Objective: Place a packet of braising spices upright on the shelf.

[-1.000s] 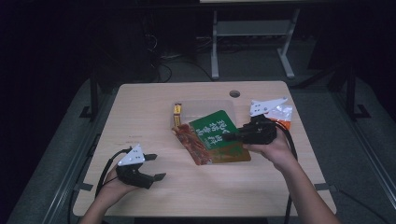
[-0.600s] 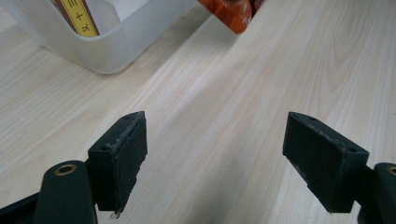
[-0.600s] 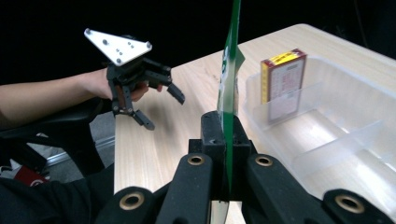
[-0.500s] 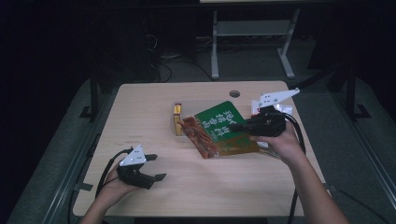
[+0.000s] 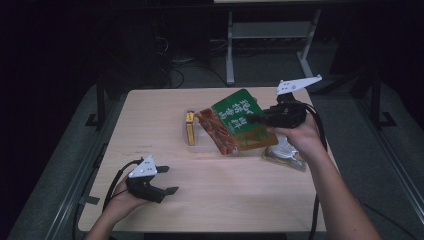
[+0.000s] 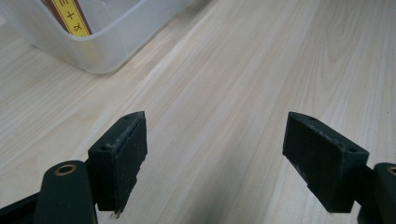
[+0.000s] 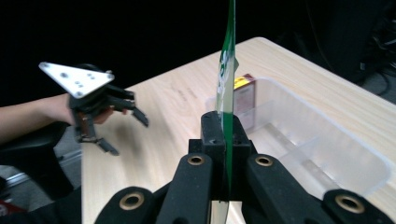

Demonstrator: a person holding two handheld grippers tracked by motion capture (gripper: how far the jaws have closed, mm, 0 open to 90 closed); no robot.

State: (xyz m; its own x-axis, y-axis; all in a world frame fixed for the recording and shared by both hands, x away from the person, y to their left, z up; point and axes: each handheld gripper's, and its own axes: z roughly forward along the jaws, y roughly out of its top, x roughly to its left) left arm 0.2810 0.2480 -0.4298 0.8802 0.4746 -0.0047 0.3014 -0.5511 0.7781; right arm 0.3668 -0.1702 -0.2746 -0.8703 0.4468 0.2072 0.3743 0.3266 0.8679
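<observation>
right gripper [image 7: 223,135] clamps green packet [image 5: 239,122] edge-on; above clear tray [image 7: 327,154]

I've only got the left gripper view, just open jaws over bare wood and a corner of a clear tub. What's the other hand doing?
Observer: The right gripper is shut on a green packet, holding it up over the clear tub.
Operator: Gripped flat or by the edge?
Observer: By the edge; in the right gripper view the packet stands thin between the pads.
Operator: Anything in the tub?
Observer: A yellow and brown box stands at its left end.
</observation>
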